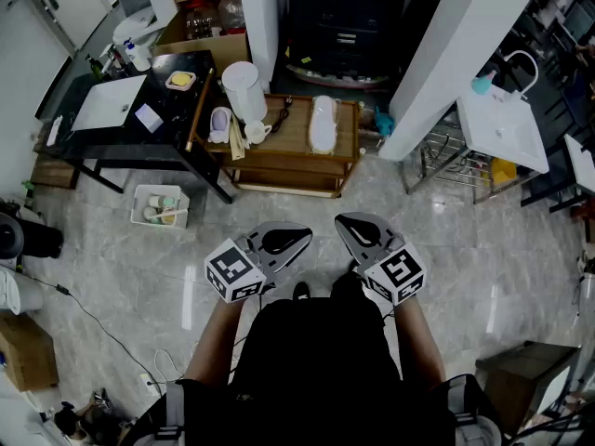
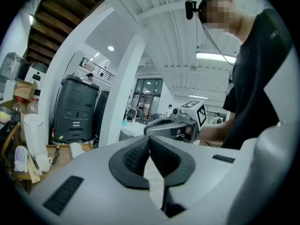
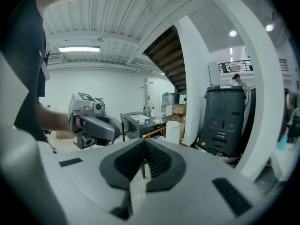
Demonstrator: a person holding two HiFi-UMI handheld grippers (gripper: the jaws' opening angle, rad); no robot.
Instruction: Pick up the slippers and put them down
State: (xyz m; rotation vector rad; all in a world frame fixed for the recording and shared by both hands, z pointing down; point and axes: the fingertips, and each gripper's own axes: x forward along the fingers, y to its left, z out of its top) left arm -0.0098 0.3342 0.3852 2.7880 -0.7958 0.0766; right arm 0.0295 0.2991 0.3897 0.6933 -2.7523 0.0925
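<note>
A white slipper (image 1: pixel 323 124) lies on the right half of a low wooden table (image 1: pixel 290 161), and a lavender slipper (image 1: pixel 219 124) lies at that table's left end. The left gripper view shows the lavender slipper (image 2: pixel 19 158) far left and the white slipper (image 2: pixel 75 149) further right. My left gripper (image 1: pixel 305 234) and right gripper (image 1: pixel 341 220) hang side by side over the floor in front of me, well short of the table. Both are shut with nothing between the pads. Each gripper view shows its own closed jaws, left gripper (image 2: pixel 149 138) and right gripper (image 3: pixel 144 142).
A white cylinder (image 1: pixel 244 89) and a cup (image 1: pixel 256 133) stand on the wooden table between the slippers. A black table (image 1: pixel 102 147) adjoins it on the left, with a white basket (image 1: pixel 160 205) on the floor. A white pillar (image 1: pixel 446 63) and a sink stand (image 1: pixel 502 128) are at the right.
</note>
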